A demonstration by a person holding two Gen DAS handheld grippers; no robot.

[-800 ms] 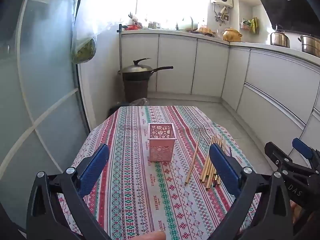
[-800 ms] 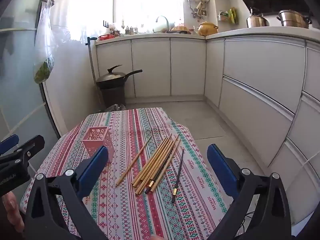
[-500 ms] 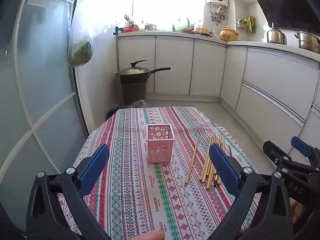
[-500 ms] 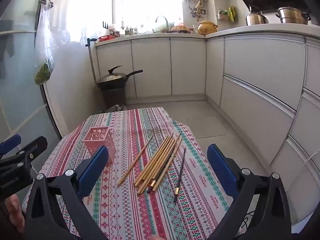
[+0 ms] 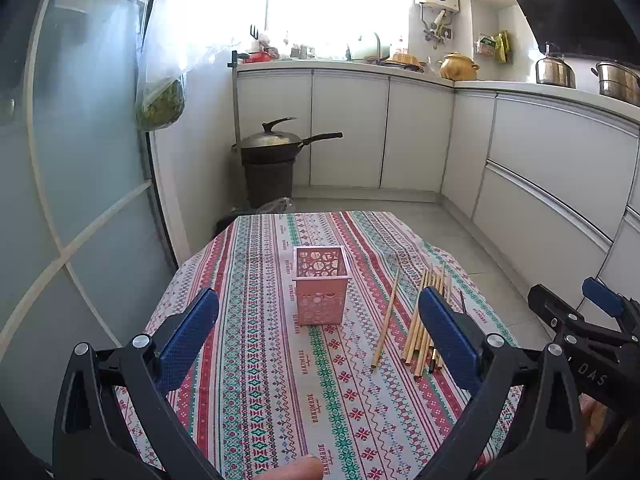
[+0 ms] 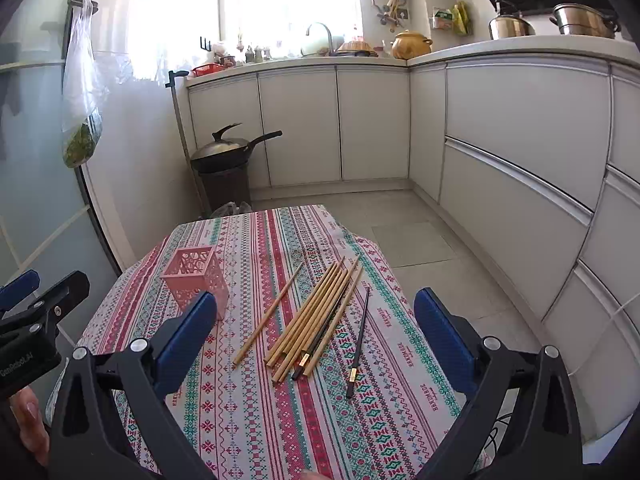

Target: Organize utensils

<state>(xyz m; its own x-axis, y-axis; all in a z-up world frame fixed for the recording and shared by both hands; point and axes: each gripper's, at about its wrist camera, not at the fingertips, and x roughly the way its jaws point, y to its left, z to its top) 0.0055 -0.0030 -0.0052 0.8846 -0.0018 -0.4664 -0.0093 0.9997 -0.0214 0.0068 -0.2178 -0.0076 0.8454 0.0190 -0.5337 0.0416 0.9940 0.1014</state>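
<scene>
Since the bamboo chopsticks [image 6: 316,316] lie ahead between the spread, empty fingers of the right gripper [image 6: 316,332], long axes toward 1 o'clock, it is nearer than the likewise spread left gripper [image 5: 318,330], which faces the pink holder [image 5: 321,290] at 12 o'clock

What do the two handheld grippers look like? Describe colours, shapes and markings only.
Both the left gripper and right gripper have black angular plastic frames with silver rivets. The jaws carry blue dimpled pads. White lettering is printed on each black body, only partly readable. Bare skin shows at the edges; no sleeves or cables are visible.
</scene>
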